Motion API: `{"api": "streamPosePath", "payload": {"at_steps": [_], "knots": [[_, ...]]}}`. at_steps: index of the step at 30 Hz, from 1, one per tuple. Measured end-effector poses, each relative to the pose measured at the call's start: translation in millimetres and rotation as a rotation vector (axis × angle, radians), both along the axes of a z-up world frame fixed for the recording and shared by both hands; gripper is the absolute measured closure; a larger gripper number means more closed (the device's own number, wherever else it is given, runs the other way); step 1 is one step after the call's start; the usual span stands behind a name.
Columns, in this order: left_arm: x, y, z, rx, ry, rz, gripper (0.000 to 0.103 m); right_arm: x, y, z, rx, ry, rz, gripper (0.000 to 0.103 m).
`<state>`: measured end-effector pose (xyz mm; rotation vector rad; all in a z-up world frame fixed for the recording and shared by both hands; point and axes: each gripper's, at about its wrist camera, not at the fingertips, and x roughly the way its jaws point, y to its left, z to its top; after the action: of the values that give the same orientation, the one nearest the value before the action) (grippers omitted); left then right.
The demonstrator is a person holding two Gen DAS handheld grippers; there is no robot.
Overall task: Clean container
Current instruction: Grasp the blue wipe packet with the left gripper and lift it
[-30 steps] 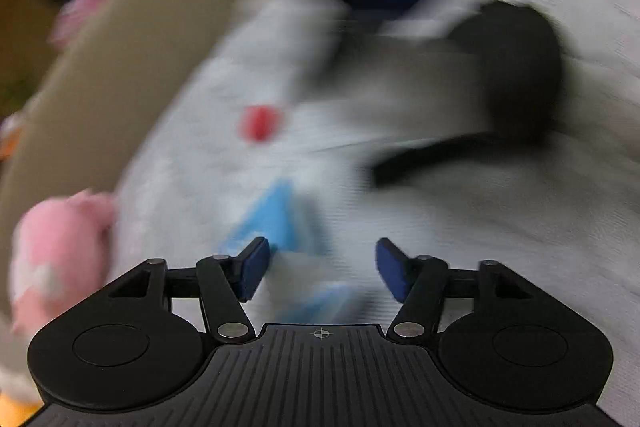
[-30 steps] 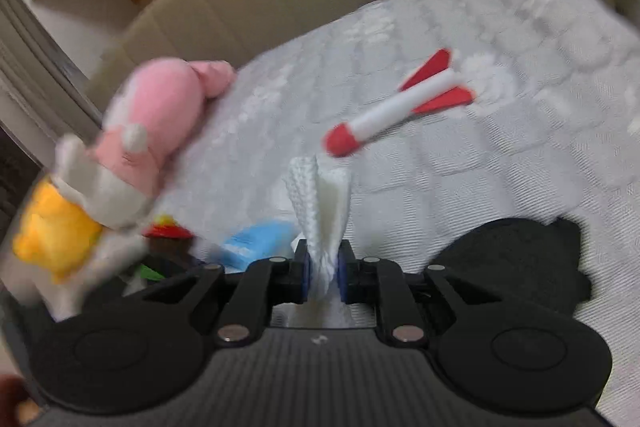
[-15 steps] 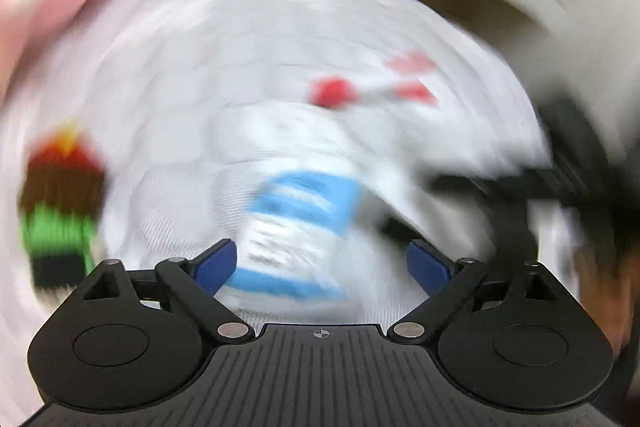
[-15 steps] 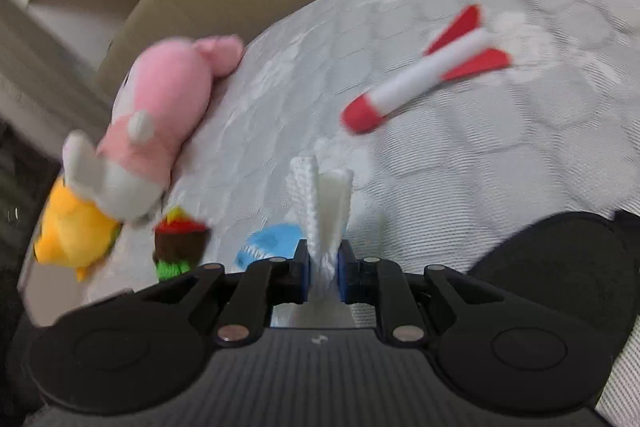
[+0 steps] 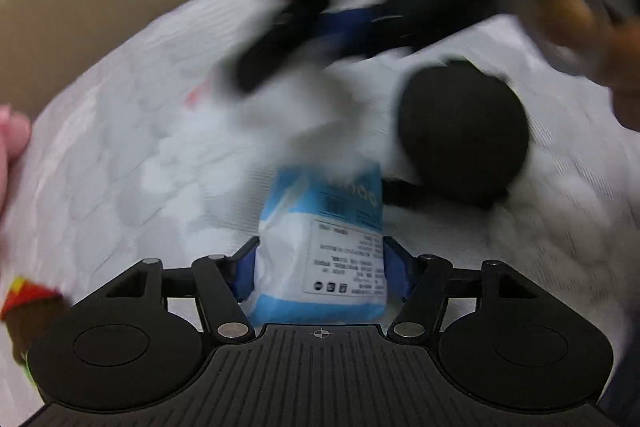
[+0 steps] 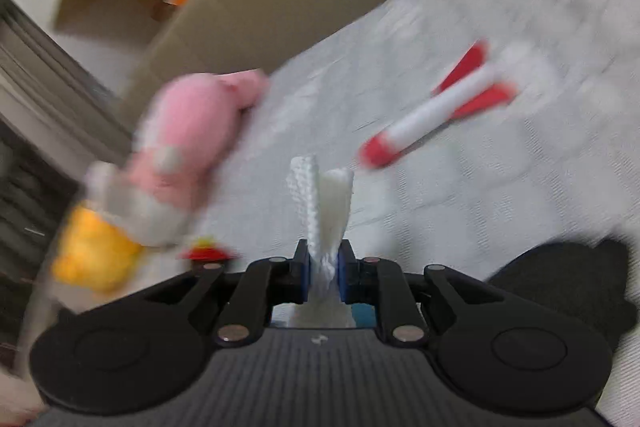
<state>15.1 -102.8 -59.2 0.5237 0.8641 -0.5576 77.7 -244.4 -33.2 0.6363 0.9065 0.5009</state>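
Observation:
A blue and white wipes packet [image 5: 320, 211] lies on the white quilted floor [image 5: 120, 167] of the container, whose tan cardboard wall [image 5: 100, 19] curves along the left. My left gripper [image 5: 320, 259] has its blue pads pressed against both sides of the packet. My right gripper [image 6: 323, 263] is shut on a folded white wipe [image 6: 324, 195] that stands up between its fingers. In the left wrist view the right gripper [image 5: 340, 23] is a dark blur above the packet, with the wipe [image 5: 320, 107] smeared white beneath it.
A red and white toy rocket [image 6: 432, 111] lies mid-floor. A pink plush [image 6: 188, 131] and a yellow plush [image 6: 92, 255] rest by the wall, beside a small red-topped knitted toy [image 5: 28, 311]. A black round object [image 5: 460, 131] sits right of the packet. A blurred hand [image 5: 592, 35] shows upper right.
My left gripper has swung back over the packet and narrowed from wide open onto its sides. The right gripper keeps the wipe and has shifted slightly over the floor.

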Motion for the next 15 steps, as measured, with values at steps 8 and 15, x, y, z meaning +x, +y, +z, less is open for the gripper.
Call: {"api": "streamPosePath", "payload": {"at_steps": [8, 15], "knots": [[8.6, 3.0, -0.9, -0.022, 0.054, 0.038, 0.029, -10.0, 13.3, -13.2, -0.161, 0.108, 0.036, 0.092], [16.8, 28.3, 10.3, -0.201, 0.221, 0.100, 0.017, -31.5, -1.9, 1.5, -0.238, 0.089, -0.059, 0.091]]}}
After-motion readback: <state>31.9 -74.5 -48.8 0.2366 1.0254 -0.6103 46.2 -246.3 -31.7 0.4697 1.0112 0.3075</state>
